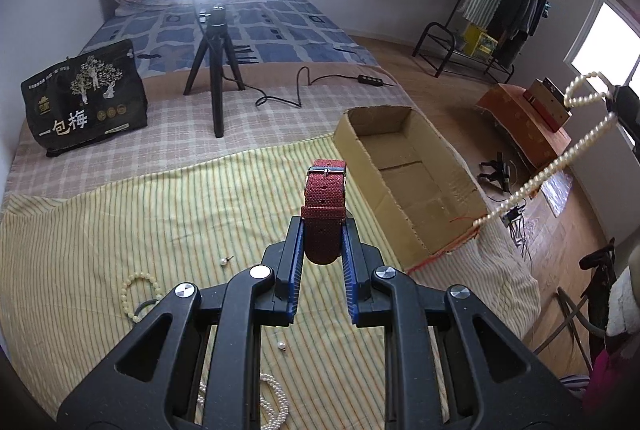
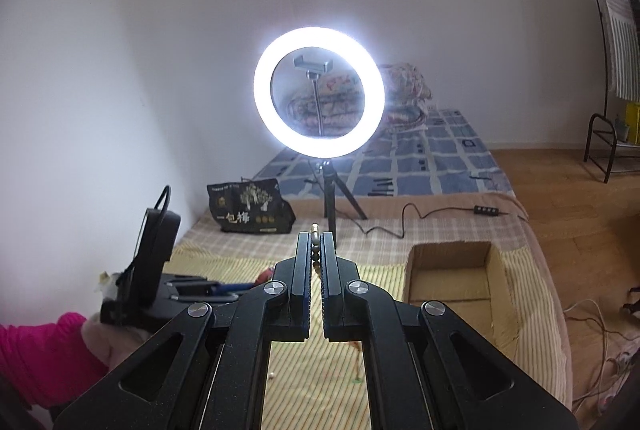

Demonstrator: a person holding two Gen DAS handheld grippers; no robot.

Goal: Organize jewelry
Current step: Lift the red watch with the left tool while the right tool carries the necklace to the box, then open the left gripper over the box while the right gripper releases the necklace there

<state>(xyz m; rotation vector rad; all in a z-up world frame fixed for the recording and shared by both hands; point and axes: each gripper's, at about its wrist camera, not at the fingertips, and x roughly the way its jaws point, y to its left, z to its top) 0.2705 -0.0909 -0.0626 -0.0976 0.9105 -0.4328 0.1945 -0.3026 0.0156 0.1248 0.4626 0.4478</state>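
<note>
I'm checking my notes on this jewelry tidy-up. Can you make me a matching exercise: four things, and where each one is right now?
Things:
1. red watch strap
2. long pearl necklace
3. cream bead bracelet
4. cardboard box

Places:
A. lying on the striped cloth
B. clamped in the left gripper
C. open, at the bed's edge
D. hanging from the right gripper

Pairs: 1-B, 2-D, 3-A, 4-C

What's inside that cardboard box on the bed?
Nothing shows inside the cardboard box: only its bare folded bottom flaps. The near inner corner is hidden by its wall, and the pearl necklace hangs beside it, not inside.
</note>
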